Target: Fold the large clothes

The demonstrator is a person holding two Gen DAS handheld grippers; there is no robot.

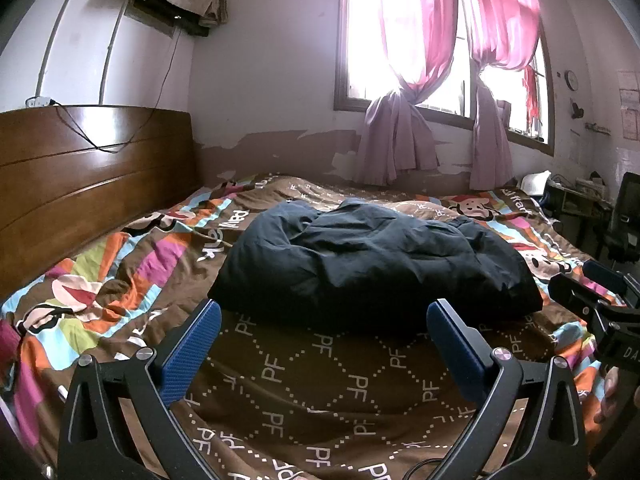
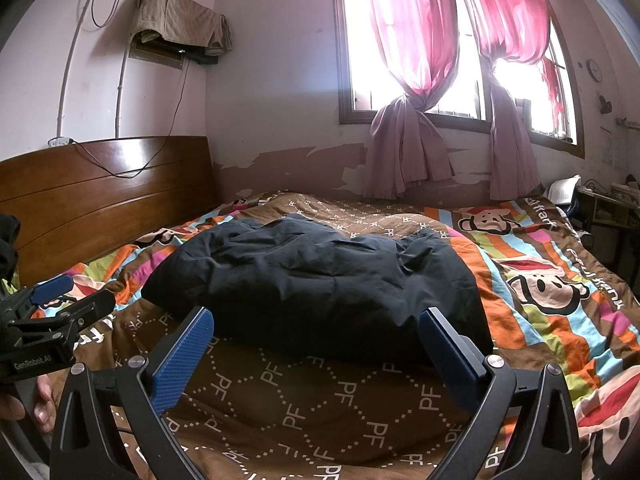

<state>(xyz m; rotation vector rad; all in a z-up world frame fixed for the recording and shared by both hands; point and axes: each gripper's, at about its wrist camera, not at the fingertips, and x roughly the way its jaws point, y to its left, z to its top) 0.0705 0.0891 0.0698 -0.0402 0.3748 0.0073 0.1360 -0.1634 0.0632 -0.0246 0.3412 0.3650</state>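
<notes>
**Dark garment bundled mid-bed, both grippers spread and empty**

While hovering low over the near edge of the patterned bedspread (image 1: 320, 392), left gripper (image 1: 324, 344) spread wide, blue pads well apart, nothing between them. Same for right gripper (image 2: 316, 350): fingers released, holding nothing, just short of the cloth. Ahead of both, resting on the bed about midway between the wooden headboard (image 1: 88, 168) and the foot side: a bulky dark jacket (image 1: 376, 264), puffy and wrinkled, gathered into a rough compact mound with a fairly straight near edge.

Hard to judge stage from this alone: fits a garment dropped in a heap, fits equally a padded one already folded over on itself and simply too lofty to lie flat.

Risks from here:
- Pinching only the slippery outer shell (padding slides inside), so a layer lifts and the rest sags.
- Grabbing bedspread along with the hem, given the near edge sits pressed into it.
- Uneven pull between the two grippers, skewing any fold.
- Trapped air springing a fold back open once released.
</notes>
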